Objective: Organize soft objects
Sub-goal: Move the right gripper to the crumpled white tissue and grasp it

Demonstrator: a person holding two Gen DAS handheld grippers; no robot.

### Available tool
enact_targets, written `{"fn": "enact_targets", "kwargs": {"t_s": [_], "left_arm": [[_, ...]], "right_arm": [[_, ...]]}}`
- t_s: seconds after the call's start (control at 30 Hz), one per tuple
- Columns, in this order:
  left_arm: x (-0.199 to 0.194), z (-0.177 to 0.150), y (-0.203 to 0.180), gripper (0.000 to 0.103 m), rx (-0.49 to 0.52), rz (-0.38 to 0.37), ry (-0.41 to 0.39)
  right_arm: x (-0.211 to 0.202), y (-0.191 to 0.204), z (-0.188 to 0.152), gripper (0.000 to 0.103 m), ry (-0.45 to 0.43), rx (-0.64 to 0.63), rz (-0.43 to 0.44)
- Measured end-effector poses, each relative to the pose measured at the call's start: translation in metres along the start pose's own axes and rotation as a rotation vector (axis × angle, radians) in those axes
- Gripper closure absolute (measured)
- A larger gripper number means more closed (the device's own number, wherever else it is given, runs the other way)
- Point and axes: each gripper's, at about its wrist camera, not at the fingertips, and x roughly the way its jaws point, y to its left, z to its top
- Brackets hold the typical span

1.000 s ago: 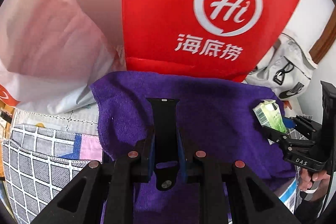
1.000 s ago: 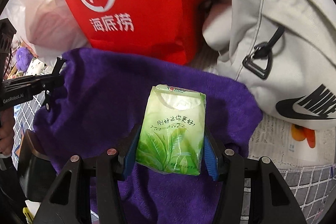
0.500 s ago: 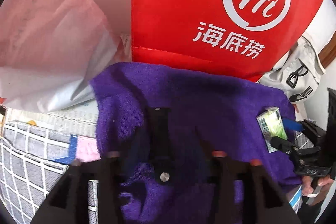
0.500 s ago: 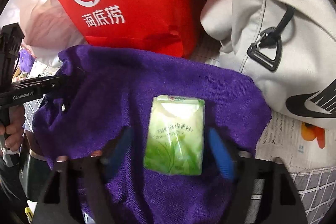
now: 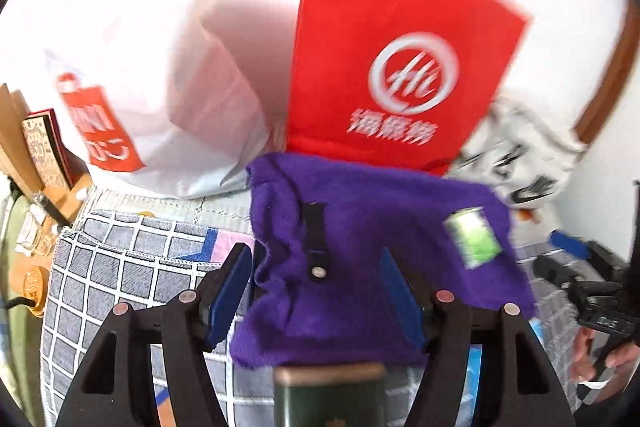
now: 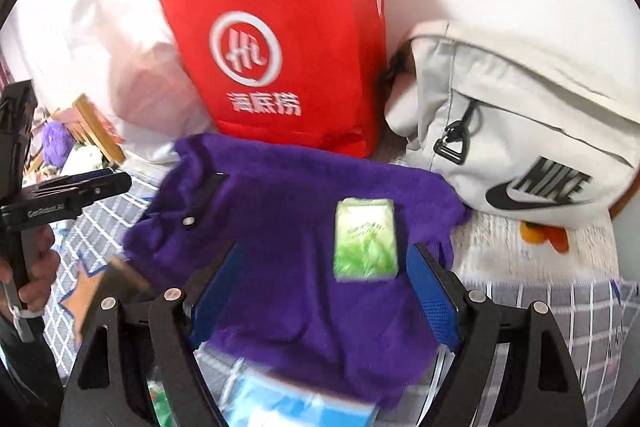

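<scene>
The towel (image 6: 288,227) is deep purple, plain all over. On it lies a black strap (image 5: 314,243) with a small silver stud, and a tissue pack (image 6: 366,241) in pale and bright green with a leaf print. Behind stands a bright red bag (image 6: 288,67) carrying a white ring logo and white characters. Beside it, a white plastic bag (image 5: 140,87) shows a red panel with white lettering. The backpack (image 6: 520,131) is off-white — black buckle, black swoosh and lettering. The cloth (image 5: 132,259) underneath is grey, crossed by a white grid, with pink and blue patches. Each tool is black with blue pads (image 6: 434,293).
</scene>
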Motion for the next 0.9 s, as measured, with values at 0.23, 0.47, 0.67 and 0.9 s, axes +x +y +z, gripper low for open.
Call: {"fn": "enact_targets", "kwargs": {"t_s": [0.23,0.47,0.67,0.9], "left_arm": [[-0.06,-0.05,-0.011,0.038,-0.011,-0.035,0.025],[-0.092,-0.112,-0.02,0.038,0.001,0.0,0.034],[-0.113,-0.155,-0.022,0.038,-0.008,0.025,0.032],[-0.122,-0.187,-0.023,0.038,-0.013,0.03,0.009]], "right_arm": [[-0.054,0.039,-0.051,0.02,-0.01,-0.017,0.014],[-0.091,0.068,-0.114,0.02,0.018,-0.068,0.021],[-0.107,0.069,-0.163,0.034,0.051,-0.06,0.01],[-0.095,0.058,-0.206,0.056,0.12,-0.002,0.038]]}}
